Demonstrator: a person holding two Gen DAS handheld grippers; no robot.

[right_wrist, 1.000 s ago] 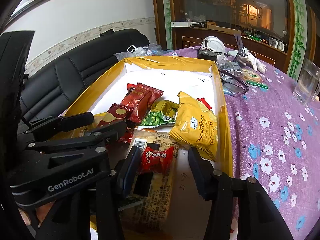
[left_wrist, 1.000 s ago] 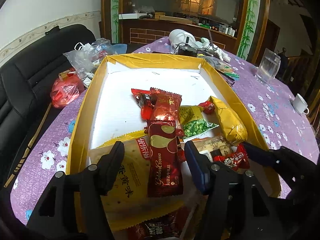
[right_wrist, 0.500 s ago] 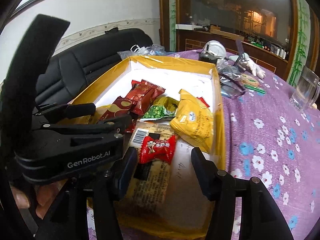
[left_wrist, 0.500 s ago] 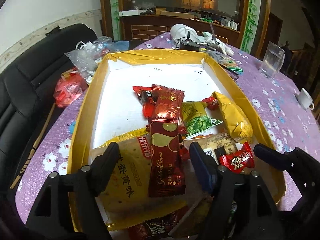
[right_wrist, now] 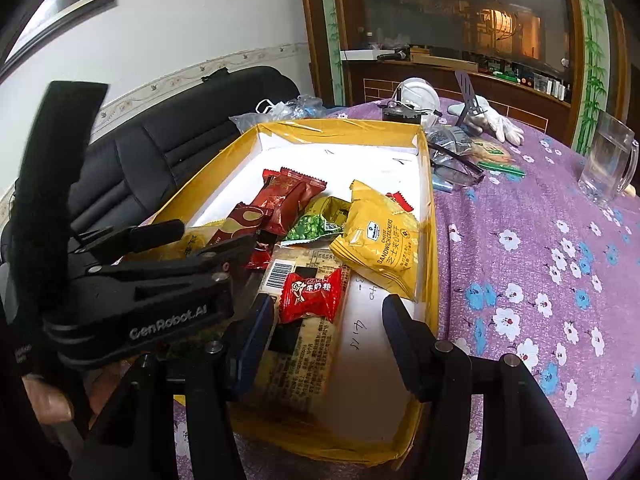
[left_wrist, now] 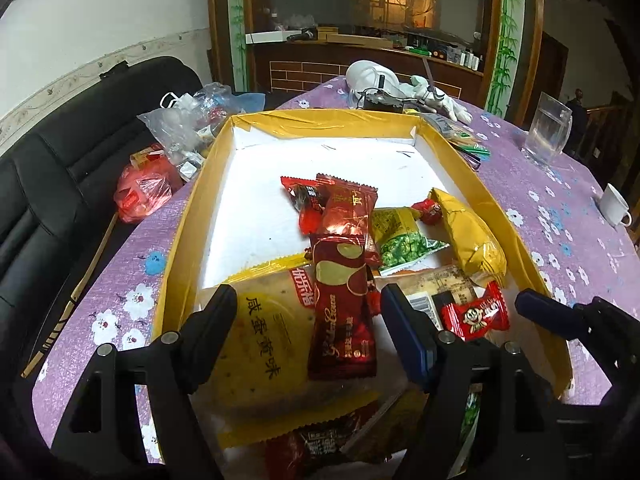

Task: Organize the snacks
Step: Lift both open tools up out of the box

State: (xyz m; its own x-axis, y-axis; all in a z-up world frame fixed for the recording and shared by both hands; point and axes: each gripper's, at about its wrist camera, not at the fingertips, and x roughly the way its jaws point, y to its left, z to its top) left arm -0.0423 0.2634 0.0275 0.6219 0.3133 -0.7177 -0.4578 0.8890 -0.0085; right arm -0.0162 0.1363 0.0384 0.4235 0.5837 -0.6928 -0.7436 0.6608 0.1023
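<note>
A shallow yellow-rimmed box [left_wrist: 192, 216] with a white floor sits on a purple flowered tablecloth [right_wrist: 540, 264], and the snack packets lie heaped toward its near end. The left gripper [left_wrist: 308, 312] hangs wide apart and holds nothing; between its fingers shows a dark red Golden Crown packet [left_wrist: 342, 312] lying over a large yellow cracker packet [left_wrist: 260, 344]. The right gripper [right_wrist: 326, 316] is also spread wide and empty, poised above a small red milk-candy wrapper [right_wrist: 310, 294] that rests on a pale flat biscuit package [right_wrist: 304, 360]. Just beyond lie a yellow cheese sandwich cracker bag [right_wrist: 380, 240] and a green pea packet [right_wrist: 316, 226]. A glass mug [right_wrist: 608, 164] stands well apart on the cloth.
</note>
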